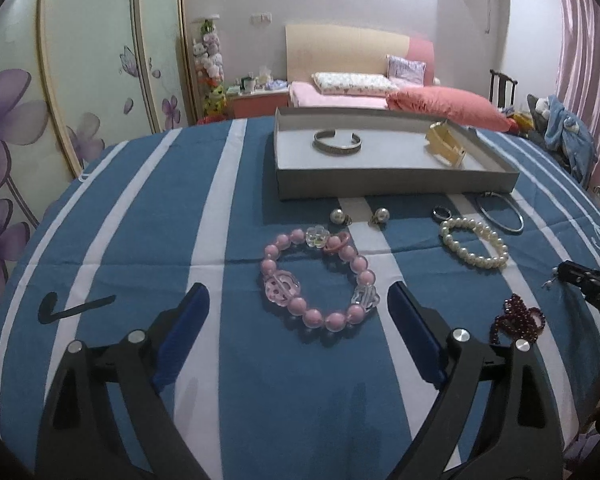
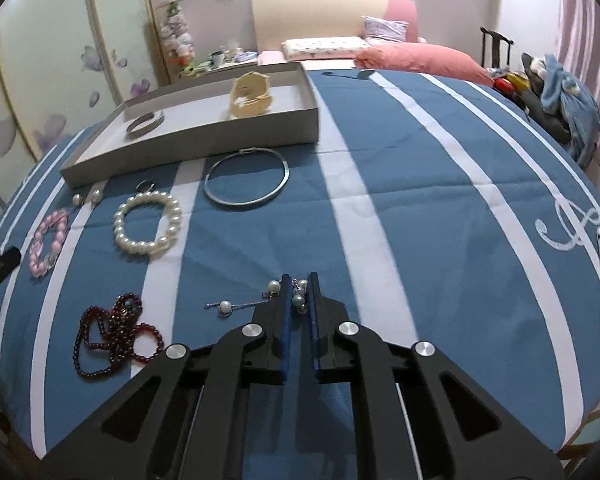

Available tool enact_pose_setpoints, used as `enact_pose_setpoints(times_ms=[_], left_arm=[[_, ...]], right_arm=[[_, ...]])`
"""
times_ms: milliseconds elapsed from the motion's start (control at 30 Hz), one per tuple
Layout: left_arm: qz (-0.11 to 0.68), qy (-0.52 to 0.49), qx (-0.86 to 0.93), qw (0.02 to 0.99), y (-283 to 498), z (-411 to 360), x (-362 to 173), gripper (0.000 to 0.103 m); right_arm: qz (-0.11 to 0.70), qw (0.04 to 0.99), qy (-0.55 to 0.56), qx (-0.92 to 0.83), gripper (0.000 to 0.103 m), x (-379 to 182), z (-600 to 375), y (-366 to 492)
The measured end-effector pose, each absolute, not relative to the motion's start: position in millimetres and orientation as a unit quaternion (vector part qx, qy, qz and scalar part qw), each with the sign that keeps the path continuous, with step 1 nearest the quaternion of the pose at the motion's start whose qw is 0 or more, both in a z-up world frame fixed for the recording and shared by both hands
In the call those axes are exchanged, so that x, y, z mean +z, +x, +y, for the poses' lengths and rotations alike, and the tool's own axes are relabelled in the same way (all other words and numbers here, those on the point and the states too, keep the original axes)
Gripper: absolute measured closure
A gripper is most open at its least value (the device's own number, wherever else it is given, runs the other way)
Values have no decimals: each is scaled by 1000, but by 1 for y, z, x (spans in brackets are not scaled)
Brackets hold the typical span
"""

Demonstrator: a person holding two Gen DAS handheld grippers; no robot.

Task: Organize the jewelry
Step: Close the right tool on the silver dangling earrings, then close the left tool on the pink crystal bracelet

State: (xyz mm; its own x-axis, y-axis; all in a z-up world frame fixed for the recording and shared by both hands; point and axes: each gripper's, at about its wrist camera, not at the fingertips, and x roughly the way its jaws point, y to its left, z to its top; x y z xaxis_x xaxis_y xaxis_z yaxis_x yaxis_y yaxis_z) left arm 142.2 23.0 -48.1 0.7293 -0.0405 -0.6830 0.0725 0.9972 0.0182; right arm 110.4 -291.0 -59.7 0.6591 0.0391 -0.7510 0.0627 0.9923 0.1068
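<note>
I had both claws tipped down toward the blue striped cloth (image 1: 228, 380). My left gripper (image 1: 298, 300) had its two blue pads wide apart and held nothing. The pink bead bracelet (image 1: 320, 280) lay flat on the cloth just ahead of that claw, in line with the gap between its pads but not touching them. Its ring shape was a bit longer from side to side.

My right gripper (image 2: 299, 294) had its pads squeezed together on a pearl drop earring (image 2: 298, 299). Its thin chain (image 2: 240, 304) ran out flat to the left with a small pearl near the end. So its long way went sideways, across the claw.

The dark red bead string (image 2: 112, 336) lay bunched up to the left of that claw, near but apart. The white pearl bracelet (image 2: 148, 224) and the thin silver bangle (image 2: 246, 178) lay farther ahead. Behind them sat the grey tray (image 2: 188, 146), with a silver cuff (image 2: 144, 124) and a cream bangle (image 2: 252, 96) inside.
</note>
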Motion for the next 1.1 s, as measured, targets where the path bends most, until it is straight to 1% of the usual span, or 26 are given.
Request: enact_pose_setpoints(times_ms=[67,133,200,233,300,333,400,467,500,533,633,667,700,933,1100], left_arm=[[373,13,-22,927,149,26,-50,15],[376,1,-14,926,157,30,-50,17],[384,-10,-7,923,165,34,-52,28],[390,-15,-6,920,168,36,-53,30],[399,-20,-5,917,172,37,-56,40],[401,-20,-5,916,173,36,-58,42],[414,-18,-2,910,178,33,-63,49],[424,-28,-5,905,182,33,-66,54],[428,-30,-5,903,183,33,-67,59],[433,-29,-2,901,185,32,-69,60],[433,-21,6,901,185,29,-68,68],[433,-20,9,901,185,30,-68,77],[433,-24,8,901,185,31,-68,79],[427,-37,-4,904,182,38,-65,80],[395,-28,-16,918,168,36,-53,80]], right_arm=[[412,909,61,-4,95,-59,-290,112],[411,910,60,-2,95,-59,-289,113],[411,910,60,0,95,-60,-288,115],[410,910,59,1,95,-60,-288,114],[409,910,60,2,95,-60,-288,115],[409,910,61,2,95,-60,-288,115],[409,910,63,3,95,-60,-288,116],[408,911,64,3,95,-60,-288,116],[408,911,64,3,95,-60,-288,116],[408,911,64,3,95,-60,-288,116],[408,911,64,3,95,-60,-288,116],[408,911,64,3,95,-60,-288,116],[407,911,65,4,95,-60,-288,116],[403,912,69,11,96,-59,-287,113],[393,917,68,17,96,-55,-285,112]])
